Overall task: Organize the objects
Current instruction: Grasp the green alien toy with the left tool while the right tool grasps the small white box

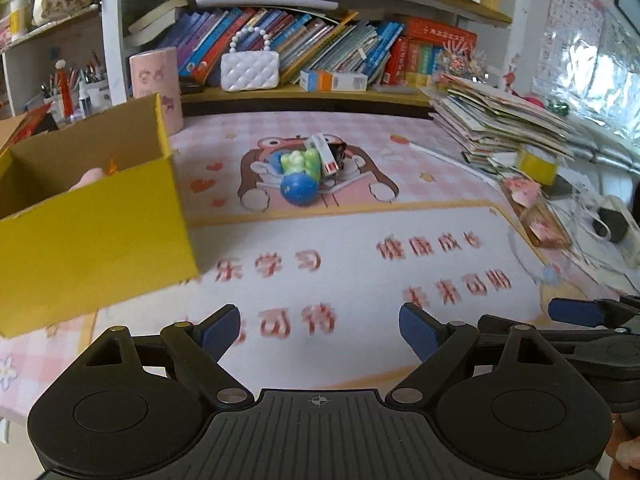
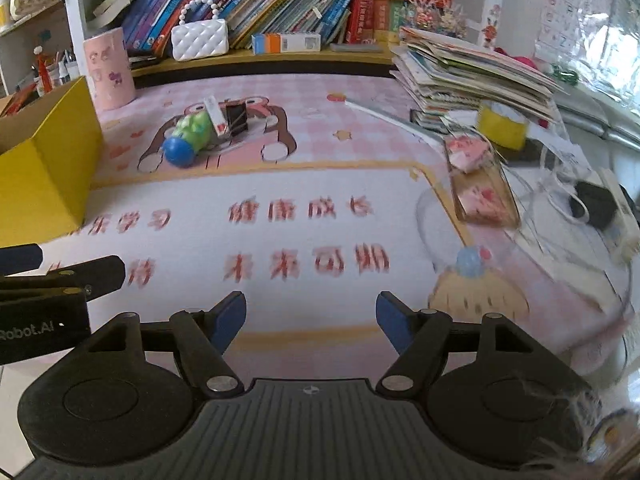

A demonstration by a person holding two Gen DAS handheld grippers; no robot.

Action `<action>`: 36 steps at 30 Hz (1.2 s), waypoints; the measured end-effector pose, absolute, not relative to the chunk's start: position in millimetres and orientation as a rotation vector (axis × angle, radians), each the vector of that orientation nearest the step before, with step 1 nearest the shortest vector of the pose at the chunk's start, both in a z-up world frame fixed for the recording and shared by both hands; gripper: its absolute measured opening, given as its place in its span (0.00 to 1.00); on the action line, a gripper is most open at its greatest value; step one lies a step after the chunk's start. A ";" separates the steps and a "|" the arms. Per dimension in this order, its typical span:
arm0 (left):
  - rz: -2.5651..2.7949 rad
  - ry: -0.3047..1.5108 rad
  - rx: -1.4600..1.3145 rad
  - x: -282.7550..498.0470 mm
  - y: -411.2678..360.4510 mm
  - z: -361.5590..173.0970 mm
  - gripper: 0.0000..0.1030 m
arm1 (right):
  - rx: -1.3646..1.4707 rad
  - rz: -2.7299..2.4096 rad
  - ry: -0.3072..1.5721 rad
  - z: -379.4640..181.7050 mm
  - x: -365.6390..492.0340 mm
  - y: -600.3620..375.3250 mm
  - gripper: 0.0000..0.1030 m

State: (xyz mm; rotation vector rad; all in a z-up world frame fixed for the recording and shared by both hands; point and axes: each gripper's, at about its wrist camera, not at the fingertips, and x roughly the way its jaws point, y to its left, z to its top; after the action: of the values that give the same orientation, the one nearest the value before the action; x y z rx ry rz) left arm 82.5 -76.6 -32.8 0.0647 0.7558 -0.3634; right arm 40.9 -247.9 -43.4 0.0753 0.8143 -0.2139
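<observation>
**Operator:** Report the state of both tongs.

**Technician:** Left tongs [image 1: 320, 330]: jaws spread wide, nothing between the blue pads, only the printed desk mat [image 1: 360, 240] below them. Right tongs [image 2: 311, 318]: jaws parted, nothing between the pads. In the left wrist view, the right tongs enter at 3 to 4 o'clock; in the right wrist view, the left tongs enter at 9 o'clock. The two sit side by side above the near part of the desk.

**Operator:** Location of the items to be sorted?

**Technician:** One cluster lies on the cartoon figure printed on the mat, at 12 o'clock from the left tongs and at 11 o'clock from the right tongs. It consists of a blue ball [image 1: 299, 189] nearest the cameras, a green toy [image 1: 301, 163] touching it from behind, a small white box with red print [image 1: 327, 155] leaning against the green toy, and a dark object [image 2: 236, 118] beside the box; its type cannot be determined. All are well apart from both tongs.

**Operator:** Container?

**Technician:** An open yellow cardboard box [image 1: 92, 232] stands at 9 to 10 o'clock in the left wrist view, close to the left tongs. A pink item [image 1: 90, 178] shows inside it; the rest of the interior is hidden.

**Operator:** Surroundings?

**Technician:** A pink cylinder [image 2: 109, 68] stands behind the yellow box. A stack of booklets [image 2: 468, 72] occupies 1 to 2 o'clock, with a yellow tape roll [image 2: 502, 126] at its foot. A white quilted purse [image 2: 200, 39] rests on the shelf at 12 o'clock.
</observation>
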 end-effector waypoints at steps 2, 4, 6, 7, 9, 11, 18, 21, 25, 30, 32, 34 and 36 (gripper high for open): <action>-0.349 0.751 0.059 93.6 -85.6 -32.0 0.86 | 0.068 -0.189 0.807 -42.0 55.1 -257.4 0.66; -0.337 0.749 0.052 105.7 -94.8 -31.7 0.86 | 0.062 -0.162 0.803 -41.8 68.4 -266.9 0.64; -0.318 0.744 0.050 116.4 -102.9 -31.5 0.86 | 0.060 -0.134 0.805 -42.3 81.1 -275.6 0.63; -0.306 0.745 0.050 123.2 -107.9 -31.3 0.86 | 0.060 -0.121 0.806 -42.6 86.7 -279.6 0.63; -0.284 0.744 0.046 132.9 -113.9 -30.9 0.86 | 0.060 -0.091 0.803 -43.3 98.4 -287.4 0.62; -0.258 0.742 0.045 144.2 -120.1 -30.2 0.86 | 0.060 -0.066 0.798 -43.5 109.5 -293.8 0.61; -0.183 0.719 0.062 186.0 -139.6 -29.1 0.85 | 0.073 -0.054 0.753 -41.0 157.9 -320.8 0.60; -0.163 0.725 0.072 208.6 -149.3 -32.2 0.85 | 0.075 -0.023 0.740 -40.1 180.4 -328.7 0.59; -0.131 0.744 0.072 237.9 -155.7 -38.9 0.85 | 0.081 0.004 0.724 -40.1 208.3 -334.7 0.58; -0.099 0.776 0.084 265.3 -161.3 -53.1 0.85 | 0.107 0.020 0.725 -39.7 237.2 -338.7 0.58; -0.091 0.793 0.095 272.7 -164.5 -60.2 0.83 | 0.111 0.036 0.723 -38.8 246.2 -338.5 0.58; -0.087 0.805 0.112 277.9 -167.4 -66.1 0.76 | 0.110 0.059 0.719 -37.8 254.6 -337.4 0.58; -0.085 0.821 0.121 284.1 -169.3 -73.1 0.68 | 0.112 0.075 0.718 -37.5 262.2 -336.6 0.58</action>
State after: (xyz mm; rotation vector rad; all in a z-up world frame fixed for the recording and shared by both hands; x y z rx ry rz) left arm 284.1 -169.3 -73.1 0.1214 0.8210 -0.0852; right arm 262.2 -336.6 -37.5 0.1124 0.7176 0.0752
